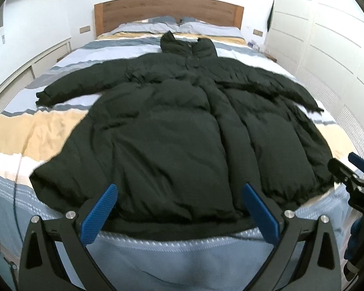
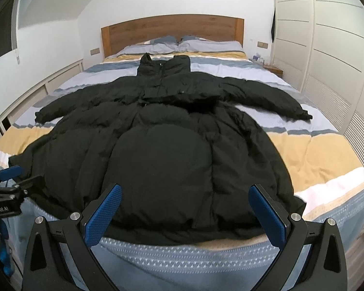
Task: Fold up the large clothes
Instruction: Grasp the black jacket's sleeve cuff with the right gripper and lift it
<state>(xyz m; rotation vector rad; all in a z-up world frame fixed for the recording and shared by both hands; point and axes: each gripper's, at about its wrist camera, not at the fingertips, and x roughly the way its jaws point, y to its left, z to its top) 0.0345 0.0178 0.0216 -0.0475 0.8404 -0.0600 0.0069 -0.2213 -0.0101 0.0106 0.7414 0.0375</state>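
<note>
A large black puffer coat (image 1: pixel 172 131) lies spread flat on the bed, collar toward the headboard, both sleeves stretched out sideways; it also shows in the right wrist view (image 2: pixel 162 152). My left gripper (image 1: pixel 179 194) is open and empty, above the coat's hem near the foot of the bed. My right gripper (image 2: pixel 185 194) is open and empty, also just above the hem, further right. The right gripper shows at the right edge of the left wrist view (image 1: pixel 351 172); the left gripper shows at the left edge of the right wrist view (image 2: pixel 9 179).
The bed (image 1: pixel 36 131) has a striped blue, white and yellow cover, pillows (image 1: pixel 162 25) and a wooden headboard (image 1: pixel 167 9). A white wardrobe (image 1: pixel 327 36) runs along the right side. Low white cabinets (image 1: pixel 36 60) line the left wall. A small bedside table (image 2: pixel 273 69) stands by the wardrobe.
</note>
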